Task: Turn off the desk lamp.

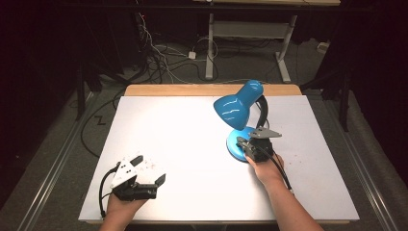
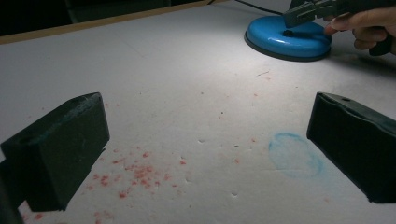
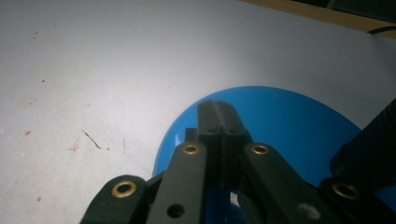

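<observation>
Two claws work over a white surface (image 1: 192, 144) lit by a blue desk lamp (image 1: 239, 108) standing right of centre, its shade tipped down toward the middle so the light pools there. From the high view, the left claw (image 1: 151, 168) rests near the front left corner, jaws spread wide and holding nothing, seemingly parked out of the way. The right claw (image 1: 240, 143) reaches onto the lamp's round base (image 1: 233, 149), perhaps to press a switch there, though I cannot see one clearly. Along the left claw view, the two black jaws stand far apart over bare surface flecked with red specks (image 2: 135, 172) and a faint blue ring (image 2: 295, 155); beyond them the lamp base (image 2: 280, 39) sits with the other hand (image 2: 364, 25) bringing its claw down onto it. In the right claw view, the jaws are pressed together with nothing between them, their tip (image 3: 217, 114) poised over the blue base (image 3: 289, 121), beside the black ribbed neck (image 3: 373, 144).
</observation>
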### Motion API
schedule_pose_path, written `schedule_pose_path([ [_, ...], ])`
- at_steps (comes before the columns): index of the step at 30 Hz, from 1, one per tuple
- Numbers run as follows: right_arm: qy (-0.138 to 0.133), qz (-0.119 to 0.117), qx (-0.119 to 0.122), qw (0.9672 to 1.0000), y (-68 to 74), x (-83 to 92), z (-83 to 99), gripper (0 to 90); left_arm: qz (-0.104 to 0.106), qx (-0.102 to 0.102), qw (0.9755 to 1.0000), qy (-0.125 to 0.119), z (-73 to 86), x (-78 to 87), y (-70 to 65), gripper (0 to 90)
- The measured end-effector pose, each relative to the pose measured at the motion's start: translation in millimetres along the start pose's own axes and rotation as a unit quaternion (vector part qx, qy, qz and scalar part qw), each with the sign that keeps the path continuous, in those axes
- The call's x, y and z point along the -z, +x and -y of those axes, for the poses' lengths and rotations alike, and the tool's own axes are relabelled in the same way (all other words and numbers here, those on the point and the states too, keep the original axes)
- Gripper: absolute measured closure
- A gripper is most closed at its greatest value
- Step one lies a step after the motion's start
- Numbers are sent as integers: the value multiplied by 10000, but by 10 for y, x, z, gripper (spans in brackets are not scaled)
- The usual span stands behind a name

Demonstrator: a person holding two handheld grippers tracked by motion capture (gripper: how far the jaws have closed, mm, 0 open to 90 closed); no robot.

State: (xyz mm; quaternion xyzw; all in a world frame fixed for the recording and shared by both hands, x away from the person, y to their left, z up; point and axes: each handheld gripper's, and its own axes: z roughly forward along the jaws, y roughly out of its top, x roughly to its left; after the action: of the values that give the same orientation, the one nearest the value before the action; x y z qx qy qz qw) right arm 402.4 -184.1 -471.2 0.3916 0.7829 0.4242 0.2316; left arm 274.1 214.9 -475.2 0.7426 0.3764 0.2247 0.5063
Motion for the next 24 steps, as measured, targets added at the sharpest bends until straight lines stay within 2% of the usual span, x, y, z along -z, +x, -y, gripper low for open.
schedule_pose_path([
  [11, 105, 30, -40, 9999, -19, -7, 17, 900, 13, 5, 10000, 4, 6, -7, 0, 0],
  [24, 54, 17, -153, 9999, -50, 2, 38, 900, 22, -4, 10000, 27, 9, -14, -13, 0],
])
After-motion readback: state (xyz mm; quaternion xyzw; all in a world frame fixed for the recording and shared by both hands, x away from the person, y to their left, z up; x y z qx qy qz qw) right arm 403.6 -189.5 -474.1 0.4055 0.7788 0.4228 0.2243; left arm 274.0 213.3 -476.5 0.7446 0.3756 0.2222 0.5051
